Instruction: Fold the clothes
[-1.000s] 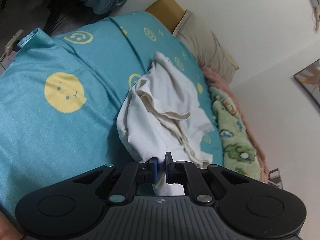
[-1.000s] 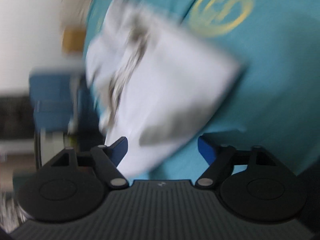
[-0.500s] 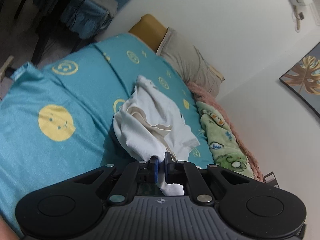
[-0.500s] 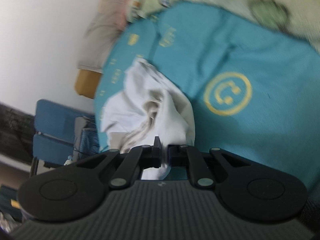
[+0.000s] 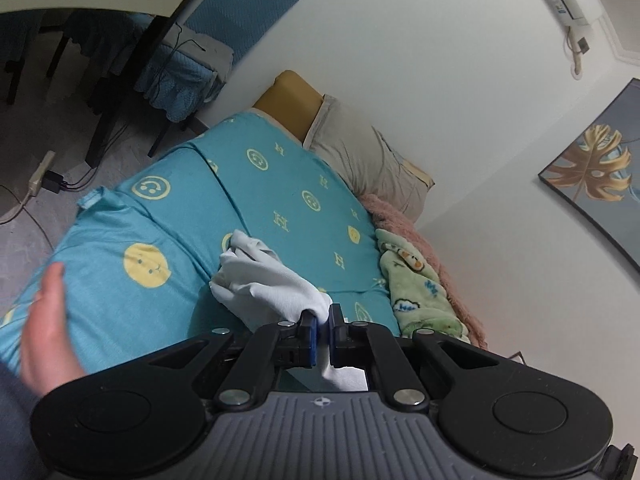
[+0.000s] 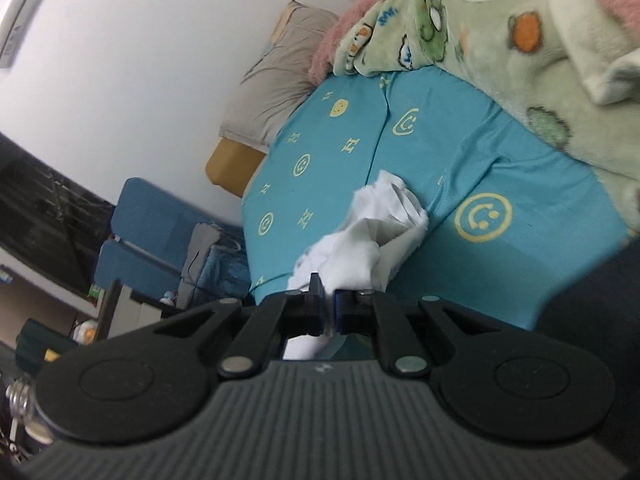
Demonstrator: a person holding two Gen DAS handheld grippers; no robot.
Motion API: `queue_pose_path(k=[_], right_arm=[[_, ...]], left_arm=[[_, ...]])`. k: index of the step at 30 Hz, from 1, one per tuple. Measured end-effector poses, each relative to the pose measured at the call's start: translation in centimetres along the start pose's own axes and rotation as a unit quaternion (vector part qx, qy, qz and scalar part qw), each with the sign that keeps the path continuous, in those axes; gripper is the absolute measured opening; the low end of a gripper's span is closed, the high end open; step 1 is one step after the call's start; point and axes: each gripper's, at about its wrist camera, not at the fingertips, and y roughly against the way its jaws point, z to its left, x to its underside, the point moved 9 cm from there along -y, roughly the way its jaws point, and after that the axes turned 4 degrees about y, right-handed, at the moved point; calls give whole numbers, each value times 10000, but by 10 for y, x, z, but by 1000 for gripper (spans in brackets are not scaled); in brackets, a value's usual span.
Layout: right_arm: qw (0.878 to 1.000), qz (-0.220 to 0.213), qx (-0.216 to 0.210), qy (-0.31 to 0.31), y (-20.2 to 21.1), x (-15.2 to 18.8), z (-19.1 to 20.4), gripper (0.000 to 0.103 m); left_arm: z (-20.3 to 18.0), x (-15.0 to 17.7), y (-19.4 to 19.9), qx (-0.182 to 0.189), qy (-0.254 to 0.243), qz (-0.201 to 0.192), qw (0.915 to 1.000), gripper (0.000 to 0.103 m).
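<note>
A white garment [image 5: 264, 280] hangs crumpled above the teal smiley-print bed sheet [image 5: 288, 200]. My left gripper [image 5: 324, 316] is shut on one edge of it, cloth bunched between the blue pads. In the right wrist view the same white garment [image 6: 372, 240] droops toward the bed sheet [image 6: 500, 168], and my right gripper [image 6: 329, 300] is shut on another edge. The garment's lower end still touches the bed. Its shape is hidden by the folds.
A beige pillow [image 5: 372, 160] and a yellow cushion [image 5: 288, 100] lie at the bed's head by the wall. A green cartoon blanket [image 6: 500, 40] and a pink one [image 5: 404, 220] run along the wall side. A blue chair [image 6: 160, 224] and cables stand beside the bed. A hand [image 5: 48, 320] shows at left.
The right gripper has shut on the white garment. Both grippers have risen and pulled back, lifting the garment into a bunched hanging shape; more of the room shows.
</note>
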Motion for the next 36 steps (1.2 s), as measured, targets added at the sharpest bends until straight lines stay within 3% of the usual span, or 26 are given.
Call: queue_pose_path(k=[6,12,19,25,30,36], right_arm=[[9999,4,79,135,54,26,-4,8],[9999,8,69,144,56,25,-3,8],[9993,172,203,256,-10,-1,-2,8],[9982,369,379,274,-83,-25,-9,8],[9959,552,415,584,-135,-34,-19,9],[9921,785,363,912,-180,-31,-32,10]], left_arm=[[8,33,55,-134,47,177,9997,5],[11,35,58,-173,68,231,9996,6],[6,5,-20,-461,-6,307,9985,6],[5,-19,-105,-749,-397,342,9958,6],[11,-24,-160,-856,-1148,368,9890,7],[38,-22,-203,-810,-1225,314,9887,7]])
